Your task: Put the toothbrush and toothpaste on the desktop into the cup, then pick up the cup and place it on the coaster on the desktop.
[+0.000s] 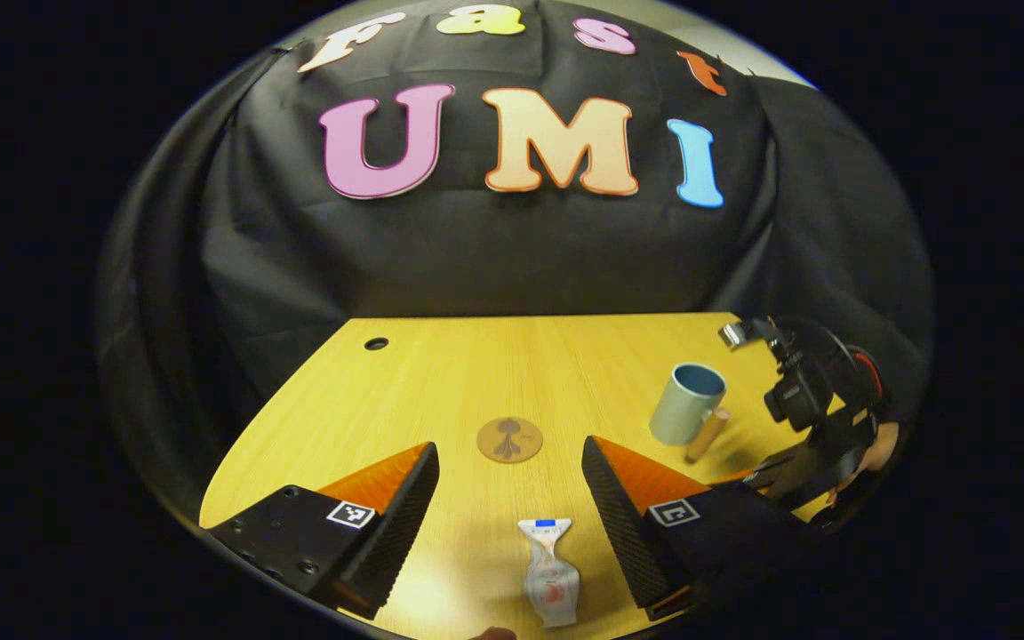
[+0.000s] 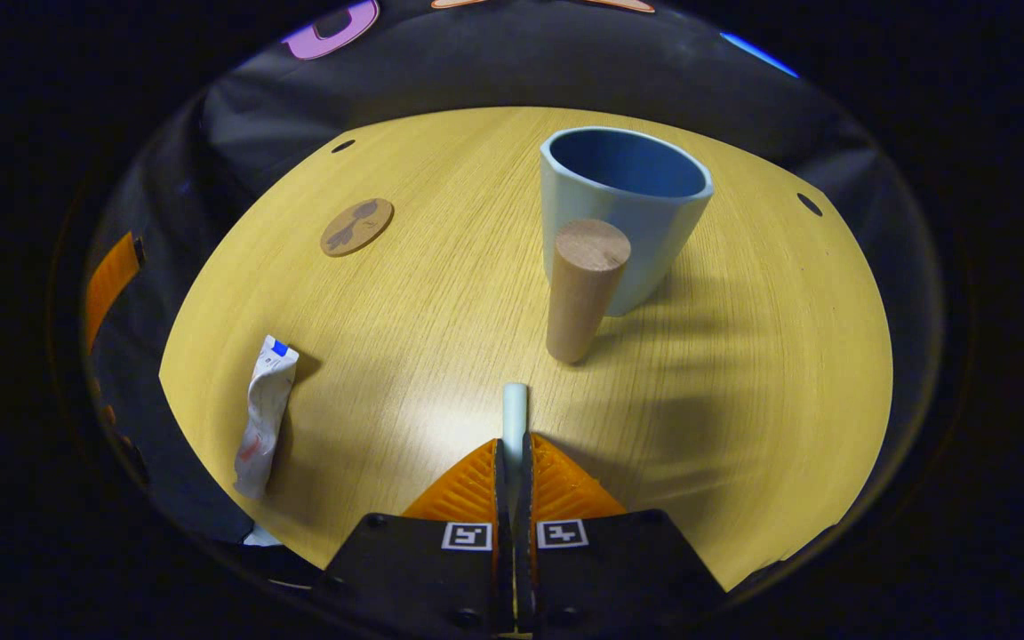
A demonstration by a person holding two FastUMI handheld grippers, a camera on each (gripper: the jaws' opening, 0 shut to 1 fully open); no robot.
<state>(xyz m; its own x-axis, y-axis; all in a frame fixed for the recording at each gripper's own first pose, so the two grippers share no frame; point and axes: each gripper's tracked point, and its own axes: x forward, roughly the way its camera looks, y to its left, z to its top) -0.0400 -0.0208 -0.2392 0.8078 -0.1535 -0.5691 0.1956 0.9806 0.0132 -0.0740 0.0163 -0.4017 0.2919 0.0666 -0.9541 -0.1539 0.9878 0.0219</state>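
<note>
Pale toothbrush (image 2: pixel 515 411) clamped in right claw (image 2: pixel 514 453), cup (image 2: pixel 623 222) ahead empty; toothpaste (image 1: pixel 549 569) lies between parted left claw (image 1: pixel 512 507).

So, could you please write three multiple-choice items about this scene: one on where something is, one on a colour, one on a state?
1. Where does the toothpaste tube lie?
A. inside the cup
B. flat on the desktop
C. on the coaster

2. What colour is the inside of the cup?
A. blue
B. red
C. white

3. How is the right gripper?
A. wide open over the cup
B. shut on the coaster
C. shut on a thin pale stick, likely the toothbrush

Answers:
1 B: the left gripper view shows the tube on the wooden desktop between the open left gripper's fingers.
2 A: the right gripper view shows a blue interior.
3 C: both fingers press on the stick.
</note>
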